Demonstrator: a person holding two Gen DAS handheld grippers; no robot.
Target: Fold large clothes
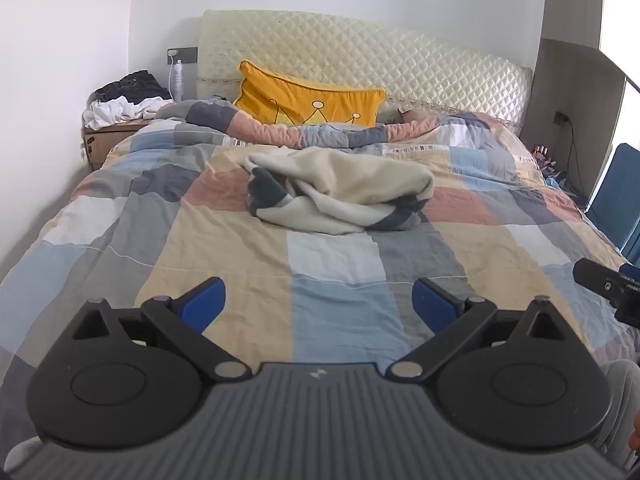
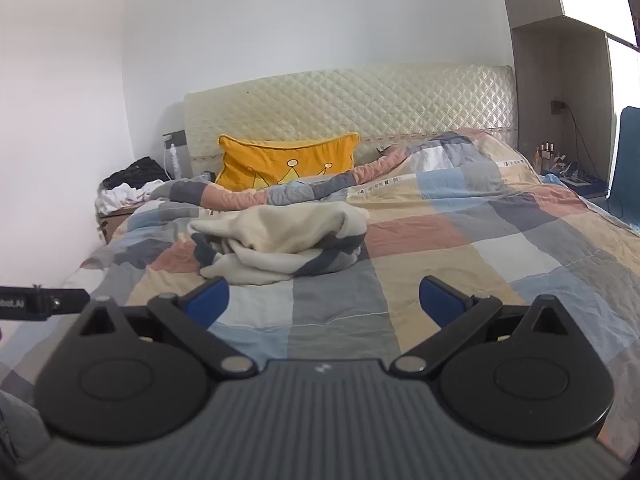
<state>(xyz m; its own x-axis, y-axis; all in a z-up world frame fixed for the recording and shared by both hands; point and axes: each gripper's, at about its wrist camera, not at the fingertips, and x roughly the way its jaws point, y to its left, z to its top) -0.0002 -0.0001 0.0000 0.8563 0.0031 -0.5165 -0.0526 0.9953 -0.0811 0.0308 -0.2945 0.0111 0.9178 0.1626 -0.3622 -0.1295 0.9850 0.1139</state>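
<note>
A cream garment with dark grey stripes (image 1: 340,190) lies crumpled in a heap on the middle of the checked bedspread (image 1: 332,256). The same heap (image 2: 280,240) shows in the right wrist view, left of centre. My left gripper (image 1: 319,300) hovers over the near part of the bed, well short of the garment, open with nothing between its blue pads (image 1: 204,302). My right gripper (image 2: 324,300) is likewise open and empty, a little short of the heap's near edge. Part of the right gripper (image 1: 608,286) pokes in at the right edge of the left wrist view.
A yellow cushion (image 1: 308,98) leans on the quilted headboard (image 1: 360,60). The duvet's top edge is rolled back below it. A bedside box with piled clothes (image 1: 124,106) stands at the left wall. A blue chair (image 1: 624,200) and a cluttered stand (image 2: 560,164) are at the right.
</note>
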